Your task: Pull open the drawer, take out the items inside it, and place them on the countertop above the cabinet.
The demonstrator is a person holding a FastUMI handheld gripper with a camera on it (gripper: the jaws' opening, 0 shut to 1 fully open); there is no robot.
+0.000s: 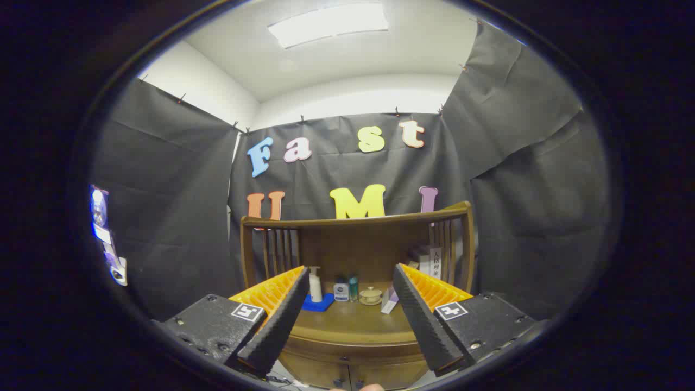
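Drawer fronts [347, 374] sit shut at the bottom of the wooden cabinet, low between the two fingers and just under the curved front edge of the countertop [353, 326]. The gripper [347, 326] hangs in the air before the cabinet with its fingers spread wide apart — nothing is held between them.

On the countertop, beyond the fingers, a row of small things stands toward the back edge. A white pump bottle [315, 284] stands upright at the left end on a blue pad [320, 303], close to the left finger. Next to it, nearer the middle, are a small clear bottle [341, 290] and a slim teal bottle [353, 287], side by side. To their right sits a small lidded cup on a saucer [371, 295], then a pale box [389, 300] leaning beside the right finger. Behind, at the right back corner, books [429, 260] stand against the slatted rail — their details are too small to tell.
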